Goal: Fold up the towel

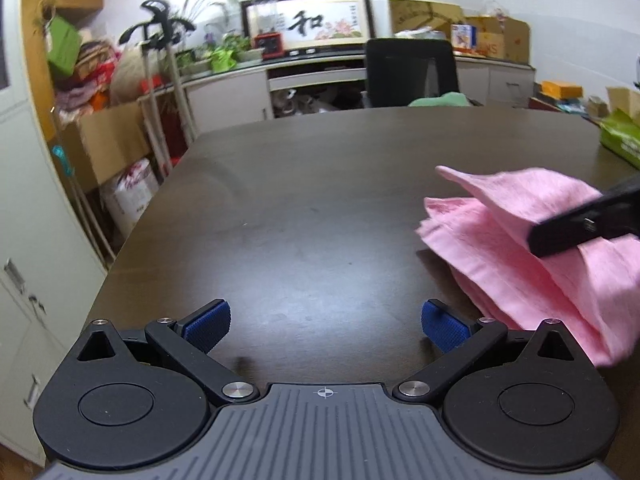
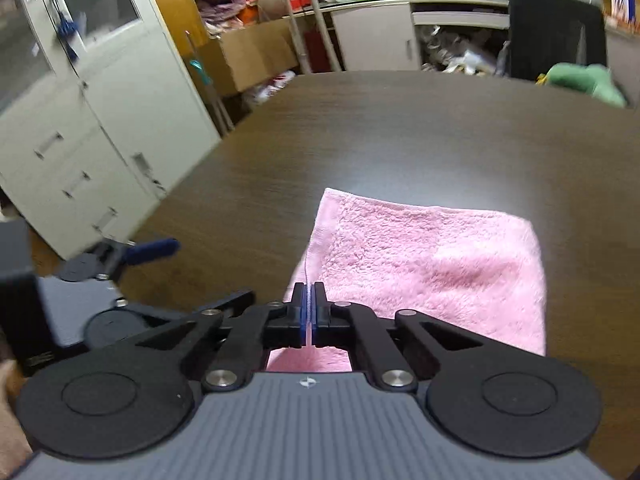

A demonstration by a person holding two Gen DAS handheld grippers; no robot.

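Note:
A pink towel (image 1: 520, 240) lies folded in layers on the dark wooden table (image 1: 300, 200), at the right of the left wrist view. My left gripper (image 1: 325, 326) is open and empty, just left of the towel, low over the table. My right gripper (image 2: 309, 312) is shut on the near left edge of the pink towel (image 2: 432, 264); a thin fold of cloth sits between the blue pads. The right gripper's black fingers (image 1: 580, 220) reach over the towel in the left wrist view. The open left gripper (image 2: 132, 256) shows at the left of the right wrist view.
A black office chair (image 1: 412, 72) and a green cloth (image 1: 440, 100) stand at the table's far edge. A green packet (image 1: 620, 140) lies at the far right. White cabinets (image 2: 100, 120), cardboard boxes and a tripod (image 1: 164, 80) stand left of the table.

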